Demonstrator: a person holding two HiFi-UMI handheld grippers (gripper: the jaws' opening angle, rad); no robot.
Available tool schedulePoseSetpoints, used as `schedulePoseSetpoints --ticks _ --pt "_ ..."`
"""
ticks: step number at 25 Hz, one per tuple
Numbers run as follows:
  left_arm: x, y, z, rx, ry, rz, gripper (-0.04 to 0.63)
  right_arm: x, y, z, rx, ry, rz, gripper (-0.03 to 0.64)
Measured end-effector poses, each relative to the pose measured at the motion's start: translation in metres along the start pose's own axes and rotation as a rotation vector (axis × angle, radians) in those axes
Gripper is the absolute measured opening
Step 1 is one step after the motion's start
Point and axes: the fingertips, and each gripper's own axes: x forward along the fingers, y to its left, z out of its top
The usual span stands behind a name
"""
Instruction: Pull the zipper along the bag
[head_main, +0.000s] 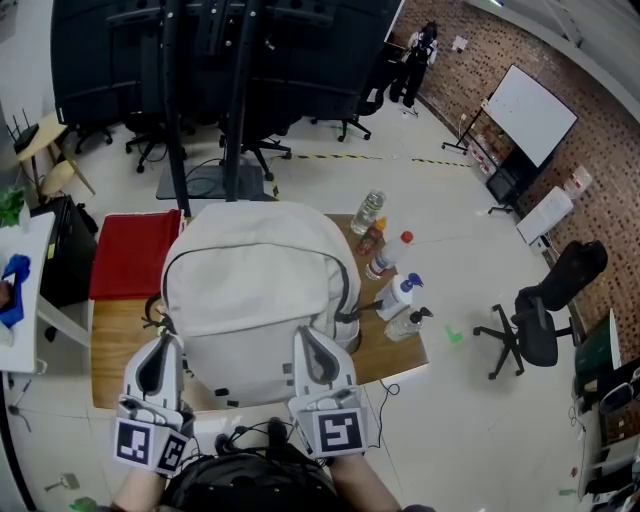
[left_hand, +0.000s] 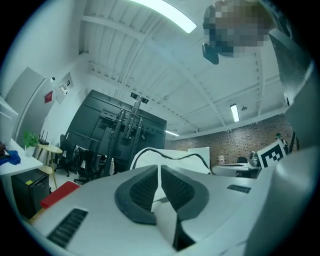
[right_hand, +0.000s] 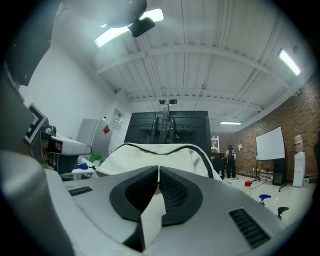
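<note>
Approach step: left gripper (head_main: 168, 342) and right gripper (head_main: 304, 336), jaws pressed together and empty, sit at the cream backpack's (head_main: 255, 300) six o'clock. Next, I judge, pinch the zipper (head_main: 347, 285) pull, seemingly near three o'clock.

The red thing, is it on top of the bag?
No, the red thing lies flat beside the bag, at its left in the head view.

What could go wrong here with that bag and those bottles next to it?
1. The bottles crowd the backpack on its right side; a tug could topple them.
2. Both the left gripper and right gripper seem to pinch loose fabric at its near edge, not the zipper, so the grip may slip.
</note>
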Motion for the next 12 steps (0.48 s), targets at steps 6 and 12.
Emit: schedulePoseSetpoints --ticks 6,12 --pt "0.003 -0.006 -0.002 0.008 0.013 -0.012 0.014 0.000 0.020 -0.002 0.060 -0.005 0.051 0.032" --pt "0.003 -0.004 -0.011 0.001 0.038 -0.012 0.014 0.002 0.022 -0.006 0.053 0.013 0.062 0.029"
